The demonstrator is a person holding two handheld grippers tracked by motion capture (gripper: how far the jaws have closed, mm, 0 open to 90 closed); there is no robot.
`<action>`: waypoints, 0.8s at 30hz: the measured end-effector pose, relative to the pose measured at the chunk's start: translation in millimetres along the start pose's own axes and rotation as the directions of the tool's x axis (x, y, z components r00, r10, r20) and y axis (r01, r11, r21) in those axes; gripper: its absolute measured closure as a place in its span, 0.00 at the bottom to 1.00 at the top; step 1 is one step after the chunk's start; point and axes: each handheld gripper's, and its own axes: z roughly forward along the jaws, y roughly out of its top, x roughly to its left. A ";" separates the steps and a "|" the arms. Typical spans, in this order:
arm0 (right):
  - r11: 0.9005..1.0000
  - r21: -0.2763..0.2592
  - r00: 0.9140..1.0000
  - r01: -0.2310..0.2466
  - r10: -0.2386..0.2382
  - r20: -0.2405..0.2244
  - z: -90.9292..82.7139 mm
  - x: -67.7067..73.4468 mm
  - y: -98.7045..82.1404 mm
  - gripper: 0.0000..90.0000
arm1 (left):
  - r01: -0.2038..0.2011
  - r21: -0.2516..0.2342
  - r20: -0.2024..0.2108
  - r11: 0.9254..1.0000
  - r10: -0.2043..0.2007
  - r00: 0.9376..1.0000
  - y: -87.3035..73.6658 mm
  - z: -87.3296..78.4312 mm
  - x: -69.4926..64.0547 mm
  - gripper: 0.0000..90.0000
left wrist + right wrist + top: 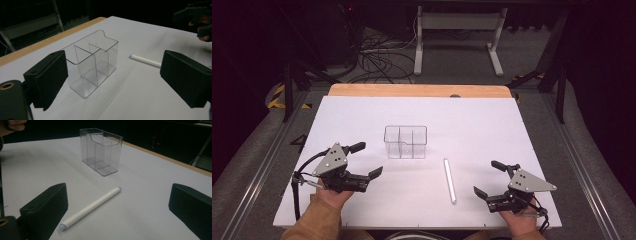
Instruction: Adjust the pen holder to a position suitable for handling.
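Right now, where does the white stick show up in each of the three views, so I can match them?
High view: the white stick lies right of centre, between the grippers, near the table's front.
Left gripper view: right of centre, partly behind the right jaw.
Right gripper view: lower centre, lying diagonally between the jaws.
Shared landmark: the clear divided box, beyond the stick.

A lab recording bay, dim and bare.
White work table (pixel 362 115) on grey carpet (pixel 257 150), loose cables (pixel 377 62), hazard tape (pixel 276 96), desk frame (pixel 457 30) behind.
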 end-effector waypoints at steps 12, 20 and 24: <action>1.000 -0.006 1.000 0.002 -0.002 -0.007 -0.6 0.1 0.6 0.03 | 0.000 0.043 0.071 0.999 -0.003 0.997 12.2 7.0 -1.2 0.12; 1.000 -0.007 1.000 0.003 -0.003 -0.012 -0.8 -0.1 0.6 0.03 | -0.039 0.118 0.110 0.992 0.026 0.994 25.4 18.4 4.6 0.27; 1.000 -0.003 1.000 -0.002 0.002 -0.016 0.0 0.2 0.4 0.03 | -0.077 0.172 0.107 0.982 0.059 0.993 32.3 27.8 8.6 0.30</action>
